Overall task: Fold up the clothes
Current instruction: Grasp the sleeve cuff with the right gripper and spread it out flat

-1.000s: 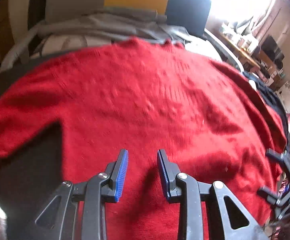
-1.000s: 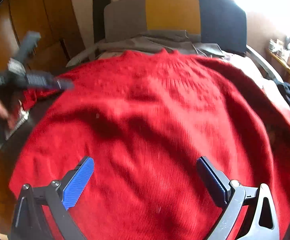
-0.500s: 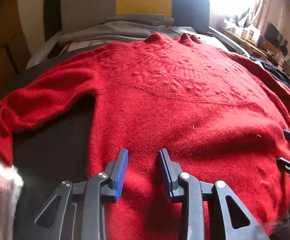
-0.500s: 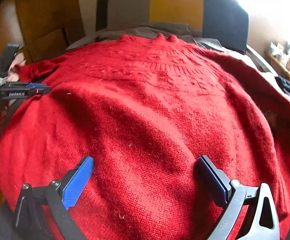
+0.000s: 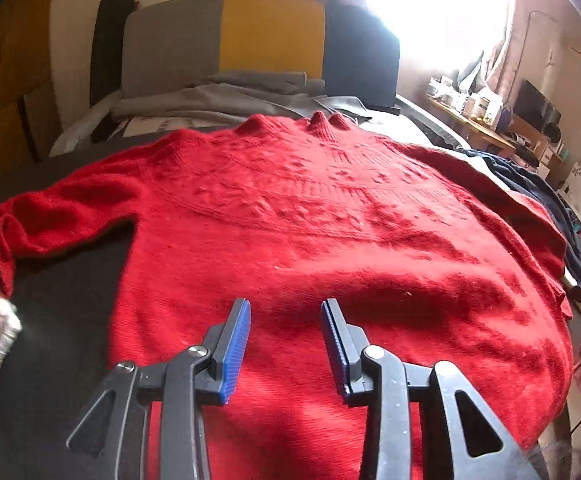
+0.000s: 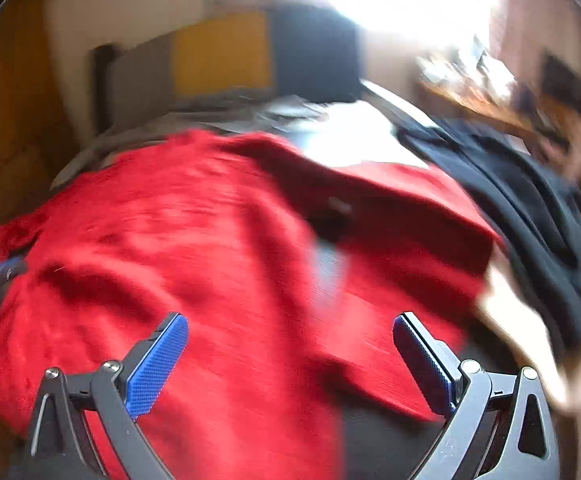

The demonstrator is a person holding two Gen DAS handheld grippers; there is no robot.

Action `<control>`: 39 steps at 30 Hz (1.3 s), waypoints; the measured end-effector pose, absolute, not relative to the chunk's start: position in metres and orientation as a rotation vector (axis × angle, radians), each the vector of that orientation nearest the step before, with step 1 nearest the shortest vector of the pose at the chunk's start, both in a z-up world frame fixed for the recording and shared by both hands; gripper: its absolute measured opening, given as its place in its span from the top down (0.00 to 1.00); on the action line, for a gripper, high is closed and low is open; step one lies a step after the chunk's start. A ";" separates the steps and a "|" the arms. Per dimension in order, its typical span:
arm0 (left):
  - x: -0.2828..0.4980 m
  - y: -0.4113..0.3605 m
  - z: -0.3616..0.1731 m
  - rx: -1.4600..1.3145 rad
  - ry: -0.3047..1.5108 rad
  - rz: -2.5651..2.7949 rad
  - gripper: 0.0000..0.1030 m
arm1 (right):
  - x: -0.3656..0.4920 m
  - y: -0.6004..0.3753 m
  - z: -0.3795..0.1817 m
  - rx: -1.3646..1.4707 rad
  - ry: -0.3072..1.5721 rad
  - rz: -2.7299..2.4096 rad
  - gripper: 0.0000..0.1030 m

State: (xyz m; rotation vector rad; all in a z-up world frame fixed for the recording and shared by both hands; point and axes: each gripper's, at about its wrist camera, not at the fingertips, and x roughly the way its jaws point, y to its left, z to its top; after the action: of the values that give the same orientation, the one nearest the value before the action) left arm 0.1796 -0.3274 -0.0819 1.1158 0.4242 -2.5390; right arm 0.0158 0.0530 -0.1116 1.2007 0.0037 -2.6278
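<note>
Lying flat, a red knitted sweater [image 5: 330, 240] neighboured dark navy clothes [image 6: 530, 208]; left gripper [image 5: 284, 340] fingers were opening, empty; right gripper [image 6: 290, 360] fingers gaped wide.

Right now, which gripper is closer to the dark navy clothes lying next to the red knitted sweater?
Right. The right gripper hangs open over the red knitted sweater near the dark navy clothes. The left gripper sits over the sweater's middle, farther off.

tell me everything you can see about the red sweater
The red sweater is a fuzzy knit with a raised patterned yoke below a ribbed neck. It lies spread flat, unfolded, neck pointing away, on a dark surface. One sleeve stretches out to the picture's left; the other side reaches a dark garment. Grey clothes lie beyond the neck. Neither gripper holds it.
</note>
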 end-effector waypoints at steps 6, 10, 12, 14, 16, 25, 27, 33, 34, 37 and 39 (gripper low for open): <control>0.176 -0.326 -0.106 1.189 0.488 -2.479 0.63 | 0.008 0.122 -0.141 1.264 -0.075 -2.593 0.00; 0.176 -0.324 -0.108 1.194 0.454 -2.490 0.62 | -0.006 0.117 -0.149 1.234 -0.030 -2.633 0.00; 0.177 -0.324 -0.109 1.183 0.469 -2.491 0.60 | -0.014 0.106 -0.150 1.217 0.018 -2.617 0.00; 0.177 -0.324 -0.109 1.168 0.485 -2.492 0.58 | -0.019 0.089 -0.153 1.186 0.093 -2.602 0.00; 0.178 -0.324 -0.110 1.154 0.500 -2.495 0.55 | -0.022 0.074 -0.153 1.158 0.159 -2.596 0.06; 0.184 -0.328 -0.112 1.122 0.554 -2.544 0.53 | -0.036 0.058 -0.124 1.195 0.331 -2.532 0.93; 0.186 -0.330 -0.113 1.108 0.585 -2.554 0.52 | -0.041 0.062 -0.105 1.163 0.499 -2.562 0.93; 0.191 -0.334 -0.113 1.075 0.663 -2.571 0.51 | -0.077 0.077 -0.024 1.023 0.983 -2.641 0.93; 0.191 -0.334 -0.113 1.074 0.667 -2.570 0.51 | -0.086 0.080 -0.011 1.006 1.047 -2.655 0.93; 0.189 -0.333 -0.113 1.078 0.658 -2.570 0.50 | -0.131 0.090 0.014 1.029 1.180 -2.683 0.93; 0.188 -0.332 -0.113 1.084 0.646 -2.565 0.50 | -0.165 0.096 0.014 1.082 1.270 -2.690 0.93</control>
State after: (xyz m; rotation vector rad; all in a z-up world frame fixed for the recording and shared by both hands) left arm 0.1882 -0.3315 -0.1135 1.0841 0.6464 -2.5651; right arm -0.1654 0.0965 0.0142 1.0819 1.2698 -2.6904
